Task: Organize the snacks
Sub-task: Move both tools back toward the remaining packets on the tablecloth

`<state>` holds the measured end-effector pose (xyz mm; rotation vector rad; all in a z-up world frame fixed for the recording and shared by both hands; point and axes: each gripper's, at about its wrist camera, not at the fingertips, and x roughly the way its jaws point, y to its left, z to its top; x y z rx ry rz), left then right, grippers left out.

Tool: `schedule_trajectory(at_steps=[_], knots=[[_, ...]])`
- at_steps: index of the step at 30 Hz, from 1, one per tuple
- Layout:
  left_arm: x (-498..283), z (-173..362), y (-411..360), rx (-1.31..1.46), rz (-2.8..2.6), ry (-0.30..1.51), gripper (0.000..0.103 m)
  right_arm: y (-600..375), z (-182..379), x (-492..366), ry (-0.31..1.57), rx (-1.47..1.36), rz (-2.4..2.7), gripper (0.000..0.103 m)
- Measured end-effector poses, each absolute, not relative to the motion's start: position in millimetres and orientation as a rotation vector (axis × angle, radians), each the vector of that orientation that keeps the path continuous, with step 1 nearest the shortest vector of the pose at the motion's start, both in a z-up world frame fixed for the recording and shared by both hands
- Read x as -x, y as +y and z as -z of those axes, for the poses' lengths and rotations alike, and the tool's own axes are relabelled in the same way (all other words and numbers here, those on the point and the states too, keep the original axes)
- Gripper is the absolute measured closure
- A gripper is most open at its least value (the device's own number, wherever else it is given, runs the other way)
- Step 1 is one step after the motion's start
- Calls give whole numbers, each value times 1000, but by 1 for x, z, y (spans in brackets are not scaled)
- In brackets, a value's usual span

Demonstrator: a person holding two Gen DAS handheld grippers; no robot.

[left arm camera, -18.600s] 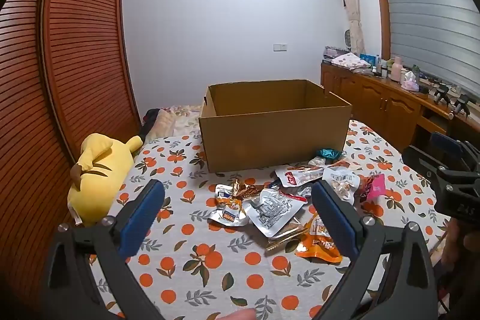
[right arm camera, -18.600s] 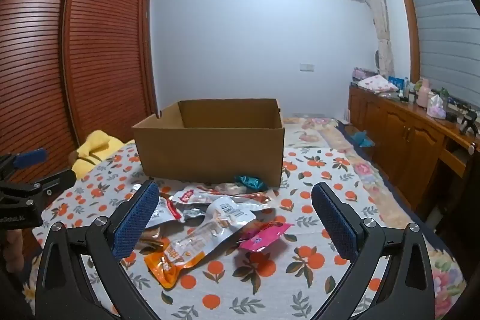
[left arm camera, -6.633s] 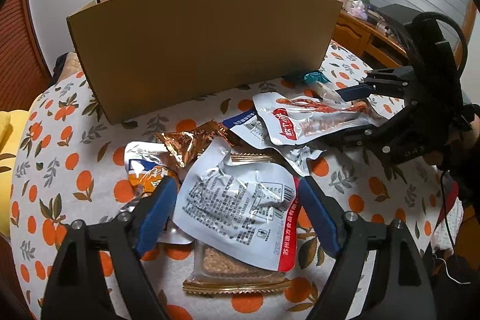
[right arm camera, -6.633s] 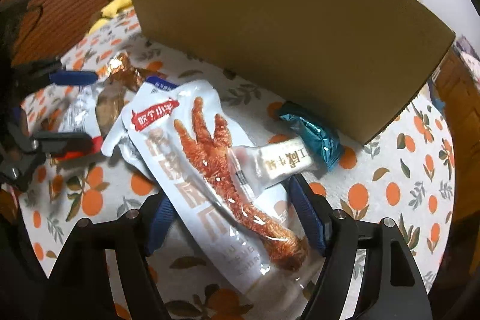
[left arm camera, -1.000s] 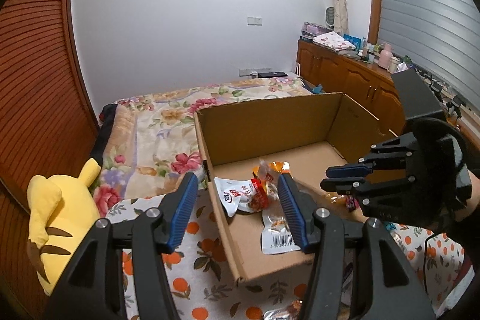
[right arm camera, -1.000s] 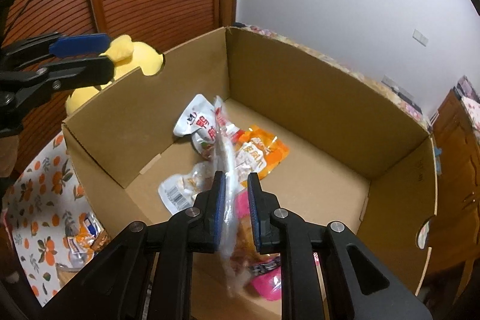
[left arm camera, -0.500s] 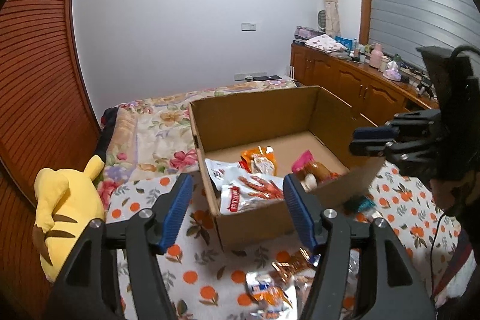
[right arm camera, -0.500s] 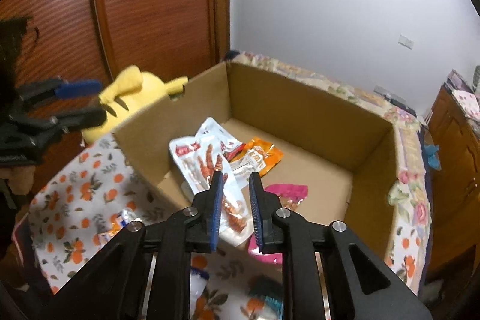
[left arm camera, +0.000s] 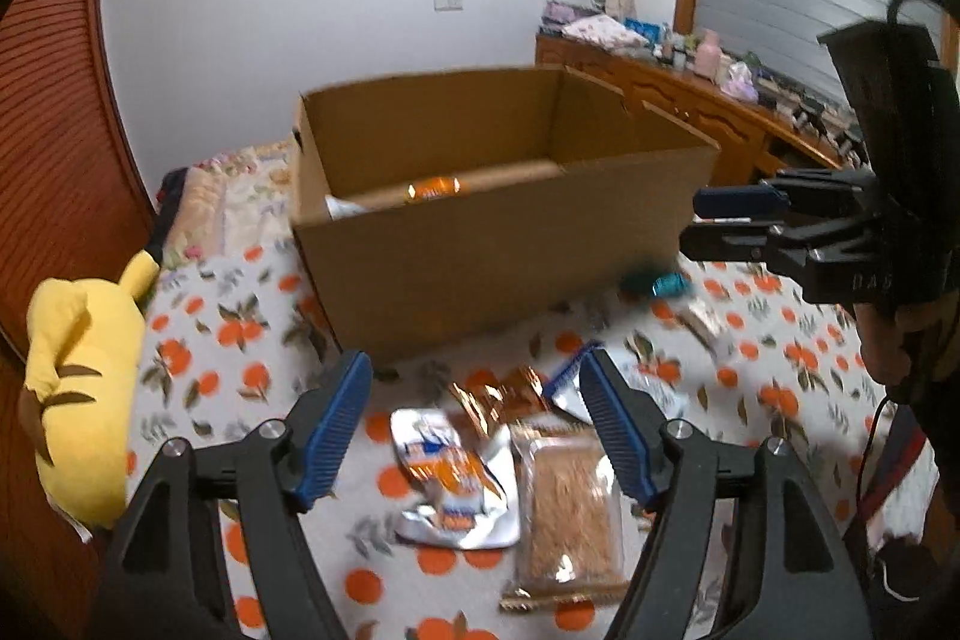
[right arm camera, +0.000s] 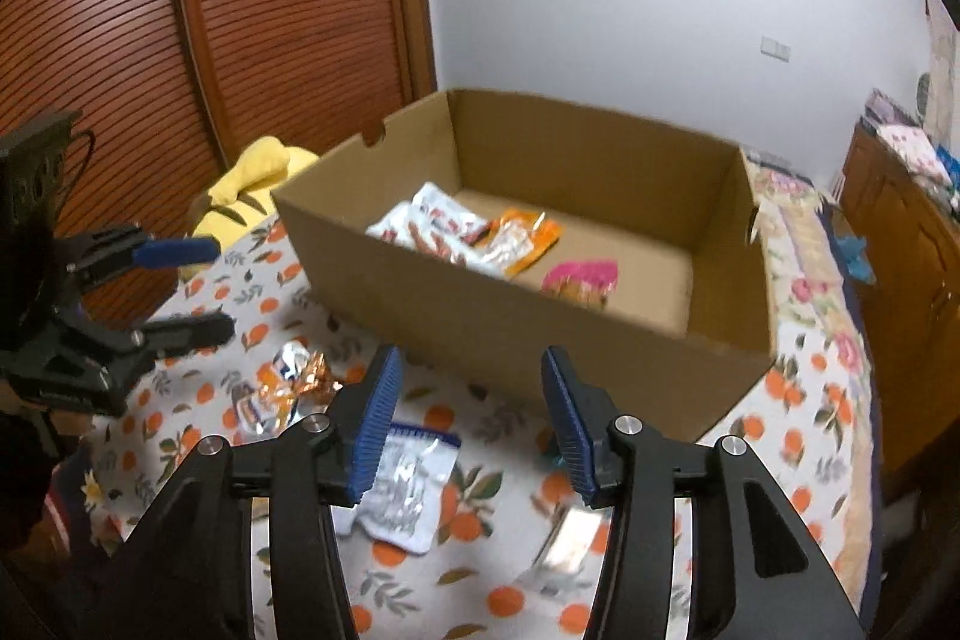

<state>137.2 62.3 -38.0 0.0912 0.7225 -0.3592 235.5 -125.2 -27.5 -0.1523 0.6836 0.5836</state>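
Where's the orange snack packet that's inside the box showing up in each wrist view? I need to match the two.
Left wrist: orange snack packet peeks over the near wall, upper centre.
Right wrist: it lies on the box floor, centre, beside white packets.
Shared landmark: the cardboard box.

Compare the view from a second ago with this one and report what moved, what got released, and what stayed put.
The right gripper let go of the chicken-feet packet, which now lies in the cardboard box; its jaws are opening, empty. Both grippers pulled back from over the box toward the loose snacks on the tablecloth. The left gripper is opening, empty. The box and yellow plush stayed.
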Motion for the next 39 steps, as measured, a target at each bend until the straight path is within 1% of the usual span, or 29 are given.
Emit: schedule_trajectory(at_steps=[16, 26, 37, 38, 39], knots=[[-115, 91, 33, -128, 413, 855, 32, -97, 89, -222, 810, 125, -623, 51], [-115, 100, 26, -141, 399, 879, 36, -88, 107, -226, 856, 125, -635, 50], [-114, 114, 25, -148, 375, 893, 38, -81, 118, -226, 875, 163, -620, 45], [-113, 115, 25, -153, 371, 890, 39, -81, 119, -226, 877, 162, -619, 44], [-111, 114, 25, -159, 366, 883, 45, -82, 120, -226, 879, 162, -619, 44]])
